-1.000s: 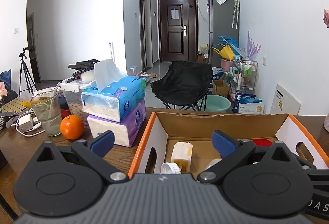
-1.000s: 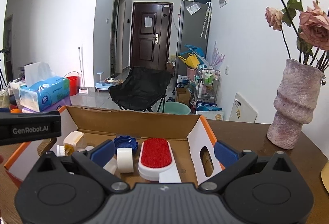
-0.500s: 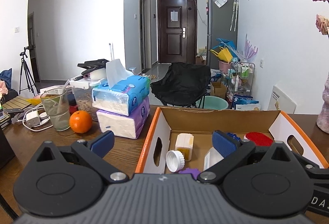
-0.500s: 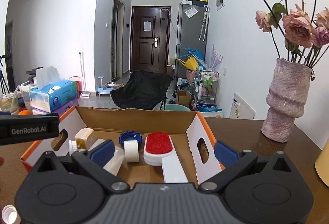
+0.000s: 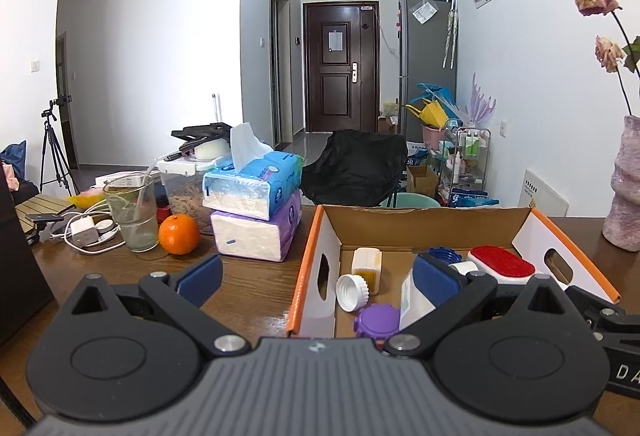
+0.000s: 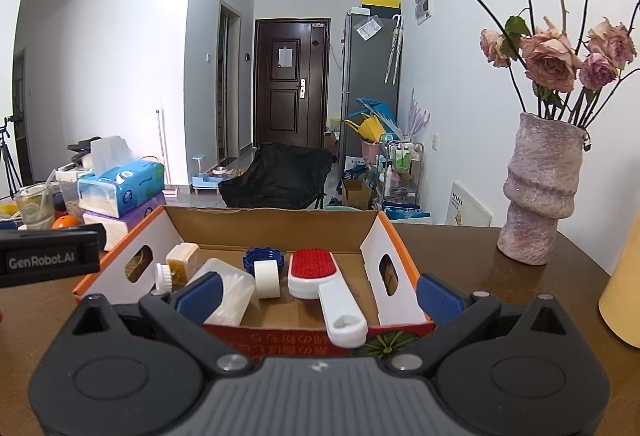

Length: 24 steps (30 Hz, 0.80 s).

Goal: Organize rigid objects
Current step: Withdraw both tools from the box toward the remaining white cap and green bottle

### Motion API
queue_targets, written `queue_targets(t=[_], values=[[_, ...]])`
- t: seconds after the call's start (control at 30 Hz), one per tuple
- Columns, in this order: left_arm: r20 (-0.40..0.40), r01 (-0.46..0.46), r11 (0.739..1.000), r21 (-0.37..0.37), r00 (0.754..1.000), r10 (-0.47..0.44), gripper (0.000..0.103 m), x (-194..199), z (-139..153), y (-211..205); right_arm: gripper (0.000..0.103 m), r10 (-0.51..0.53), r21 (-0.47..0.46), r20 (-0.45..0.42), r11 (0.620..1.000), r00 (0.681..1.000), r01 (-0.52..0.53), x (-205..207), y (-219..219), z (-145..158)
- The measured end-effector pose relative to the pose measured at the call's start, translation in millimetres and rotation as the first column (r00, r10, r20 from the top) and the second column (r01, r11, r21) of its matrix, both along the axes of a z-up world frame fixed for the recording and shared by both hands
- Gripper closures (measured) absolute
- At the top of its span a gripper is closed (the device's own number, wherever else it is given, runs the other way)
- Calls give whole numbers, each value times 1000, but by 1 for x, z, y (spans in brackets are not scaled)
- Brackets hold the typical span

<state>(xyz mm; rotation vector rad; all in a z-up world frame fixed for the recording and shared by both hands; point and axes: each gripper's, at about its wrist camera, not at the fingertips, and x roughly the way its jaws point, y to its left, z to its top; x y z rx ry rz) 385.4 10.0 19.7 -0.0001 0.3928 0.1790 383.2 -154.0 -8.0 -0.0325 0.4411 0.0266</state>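
Note:
An open cardboard box (image 6: 276, 226) with orange rims stands on the brown table; it also shows in the left wrist view (image 5: 424, 226). Inside lie a red-and-white lint brush (image 6: 314, 270), a white tape roll (image 6: 267, 278), a blue lid (image 6: 262, 258), a clear plastic container (image 6: 224, 288), a small yellowish bottle (image 5: 366, 264), a white cap (image 5: 352, 292) and a purple lid (image 5: 378, 320). My left gripper (image 5: 318, 278) is open and empty over the box's left wall. My right gripper (image 6: 318, 290) is open and empty at the box's near edge.
Left of the box are stacked tissue packs (image 5: 254, 211), an orange (image 5: 179, 234), a glass (image 5: 132, 211) and a charger with cables (image 5: 86, 232). A stone vase of dried roses (image 6: 540, 187) stands right of the box. A yellow object (image 6: 624, 288) is at far right.
Both grippers have pulled back and risen from the box, so more of its inside and near wall shows. Both stay open and empty.

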Motion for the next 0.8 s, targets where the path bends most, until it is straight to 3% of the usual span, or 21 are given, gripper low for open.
queue_targets(t=[0.8], values=[[-58, -21, 1000, -2, 998, 21, 0, -64, -8, 40, 0, 35, 4, -11, 999, 999, -35, -70, 15, -5]])
